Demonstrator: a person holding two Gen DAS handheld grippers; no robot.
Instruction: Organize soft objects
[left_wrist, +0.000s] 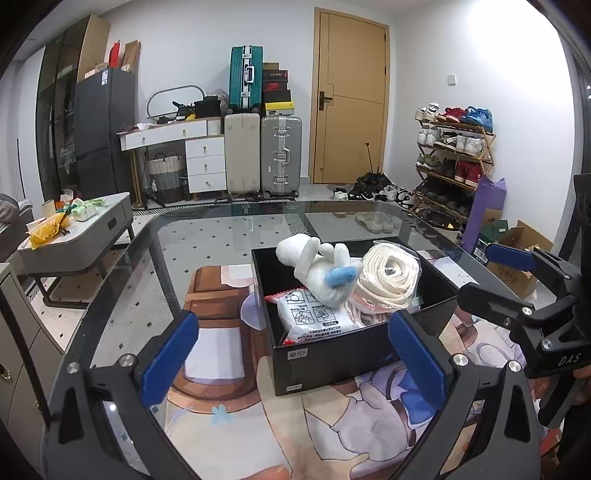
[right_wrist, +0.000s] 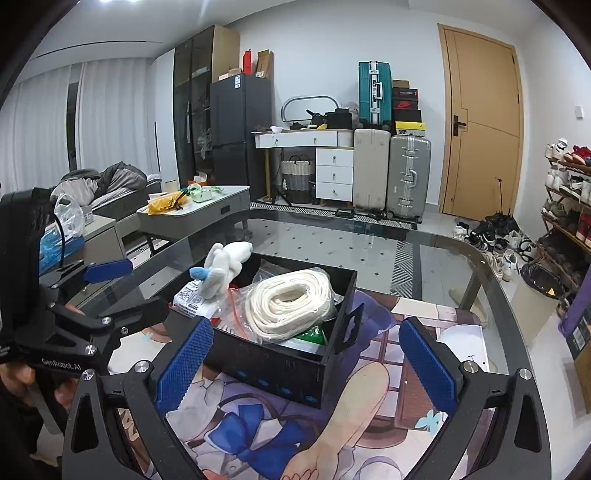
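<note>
Both of our tools hang empty over the near side of the black box (left_wrist: 354, 354): the left hand-held gripper (left_wrist: 291, 354) stands with its jaws spread wide and nothing between the pads, and the right hand-held gripper (right_wrist: 306, 362) is spread just as wide, also bare. Inside the box we see the white plush toy (left_wrist: 321, 269) propped at the left side with its blue tip up, a bagged coil of white rope (right_wrist: 291, 299) on the right, and a white printed packet (left_wrist: 314, 317) at the near left corner. The toy leans above the rim, so we judge the step in hand to be settling the contents; we should press it down gently from above and avoid snagging the rope's thin plastic bag. A green packet (right_wrist: 310, 336) peeks out under the rope.

Our surface (left_wrist: 229, 236) is a glass top with a printed cartoon mat (right_wrist: 280, 417) under the box. Beyond it stand suitcases (left_wrist: 280, 155), a wooden door (left_wrist: 351, 96) and a shoe rack (left_wrist: 454, 155).
</note>
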